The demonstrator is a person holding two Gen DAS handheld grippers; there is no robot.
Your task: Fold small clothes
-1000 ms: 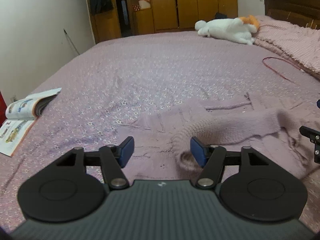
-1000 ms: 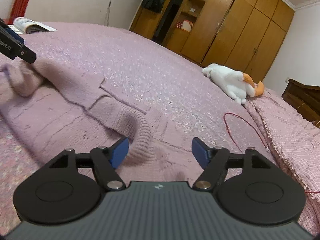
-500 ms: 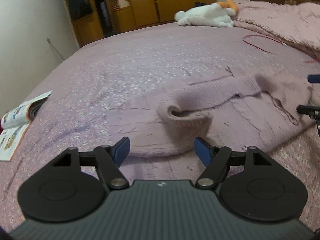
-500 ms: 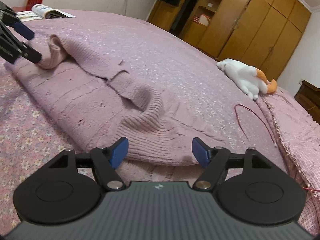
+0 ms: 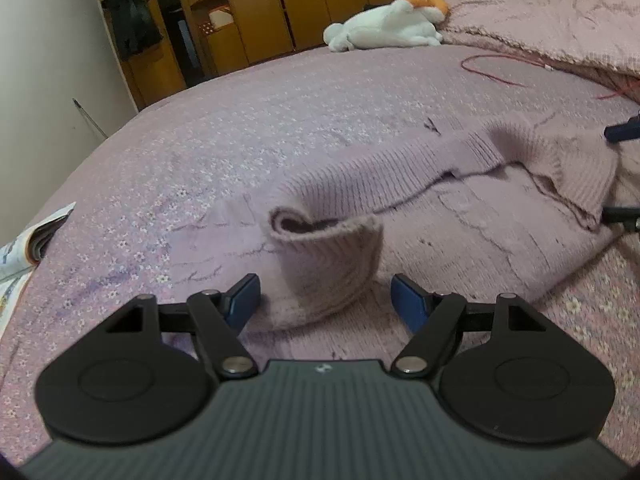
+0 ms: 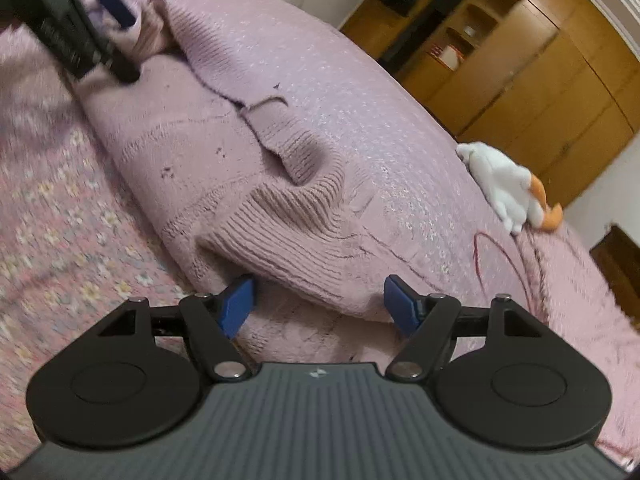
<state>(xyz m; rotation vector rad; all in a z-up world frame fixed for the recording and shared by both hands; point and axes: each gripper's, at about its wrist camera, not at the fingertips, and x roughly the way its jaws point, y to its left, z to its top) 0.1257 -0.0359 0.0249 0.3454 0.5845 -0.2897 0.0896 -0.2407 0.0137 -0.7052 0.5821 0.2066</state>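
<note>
We keep both grippers wide apart, the left gripper [image 5: 324, 300] around the cuff [image 5: 328, 256] at 12 o'clock and the right gripper [image 6: 318, 304] around the sweater [image 6: 224, 152] fold, which lies on the bed [image 5: 240, 128], probably to pinch both sleeves for folding.

Left gripper [image 5: 324, 302] jaws spread wide, right gripper [image 6: 319, 304] likewise

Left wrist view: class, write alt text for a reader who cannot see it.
An open left gripper hovers at the cuff of a pink knitted sweater spread on a floral pink bedspread. A white plush toy lies at the far side, a red cord to the right, an open magazine at left.
</note>
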